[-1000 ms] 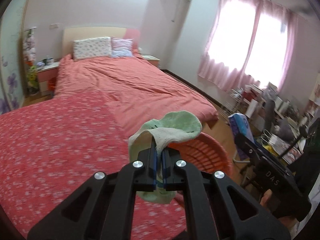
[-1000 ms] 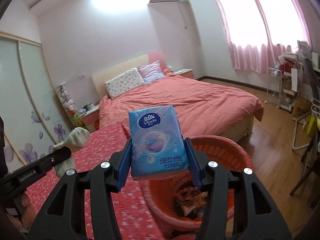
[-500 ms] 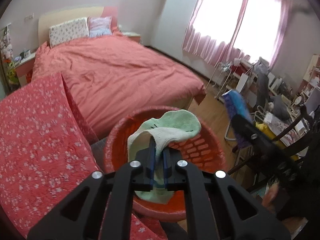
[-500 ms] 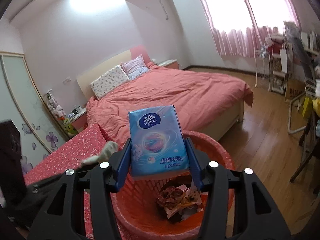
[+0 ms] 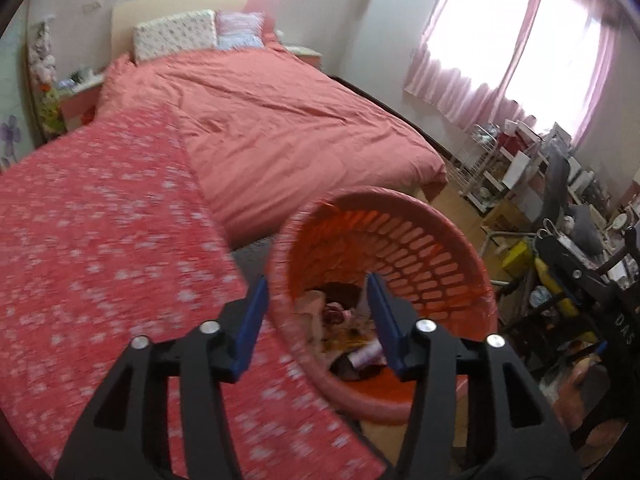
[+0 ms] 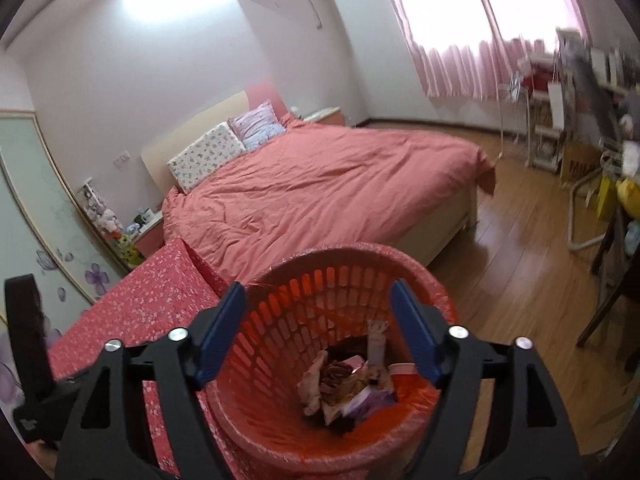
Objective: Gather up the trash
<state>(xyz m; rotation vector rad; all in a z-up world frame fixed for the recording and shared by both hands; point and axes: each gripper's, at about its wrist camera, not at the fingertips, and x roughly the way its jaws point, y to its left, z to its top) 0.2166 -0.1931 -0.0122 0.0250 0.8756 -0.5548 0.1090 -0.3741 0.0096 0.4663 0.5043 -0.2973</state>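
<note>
An orange plastic basket (image 5: 420, 248) stands beside a table with a red flowered cloth (image 5: 100, 240). It holds a pile of trash (image 6: 348, 380). My left gripper (image 5: 316, 312) is open and empty, over the basket's near rim. My right gripper (image 6: 320, 332) is open and empty, right above the basket (image 6: 304, 424). The green sock and the blue tissue pack are not plainly visible among the trash.
A large bed with a salmon cover (image 6: 328, 184) lies behind the basket. Wooden floor (image 6: 520, 264) runs to the right, with cluttered shelves and a chair (image 5: 560, 192) under the pink-curtained window. The other gripper's black body (image 5: 592, 292) shows at the right edge.
Both grippers have opened. The green sock has left my left gripper and the blue tissue pack has left my right gripper. Both views have moved closer over the basket.
</note>
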